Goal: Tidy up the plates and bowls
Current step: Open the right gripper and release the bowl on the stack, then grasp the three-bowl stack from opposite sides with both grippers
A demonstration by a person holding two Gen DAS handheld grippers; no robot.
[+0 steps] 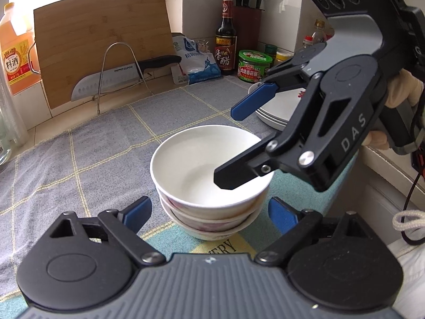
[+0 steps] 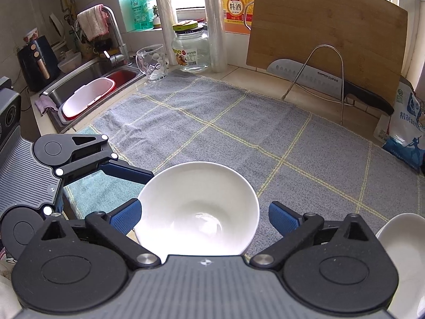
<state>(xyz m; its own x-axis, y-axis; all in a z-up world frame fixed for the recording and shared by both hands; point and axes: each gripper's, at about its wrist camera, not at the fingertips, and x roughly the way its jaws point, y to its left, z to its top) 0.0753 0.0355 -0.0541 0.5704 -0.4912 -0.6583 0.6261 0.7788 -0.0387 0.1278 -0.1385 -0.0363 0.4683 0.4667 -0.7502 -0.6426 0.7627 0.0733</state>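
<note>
A stack of three white bowls (image 1: 209,170) stands on the grey checked cloth (image 1: 106,143); it also shows in the right wrist view (image 2: 198,207). My left gripper (image 1: 209,212) is open, its blue pads on either side of the stack's base, not touching. My right gripper (image 1: 229,146) is open and hovers over the top bowl, its lower finger above the bowl's inside; in its own view (image 2: 204,218) the bowl sits between its fingers. A stack of white plates (image 1: 276,106) lies behind at the right, and it shows at the right edge of the right wrist view (image 2: 403,252).
A bamboo cutting board (image 1: 103,40) and a knife (image 1: 119,79) on a wire rack stand at the back. Bottles, a green-lidded jar (image 1: 253,66) and a knife block (image 1: 247,24) line the back wall. A sink (image 2: 90,90), glass cup (image 2: 152,62) and jar (image 2: 190,49) are at the far left.
</note>
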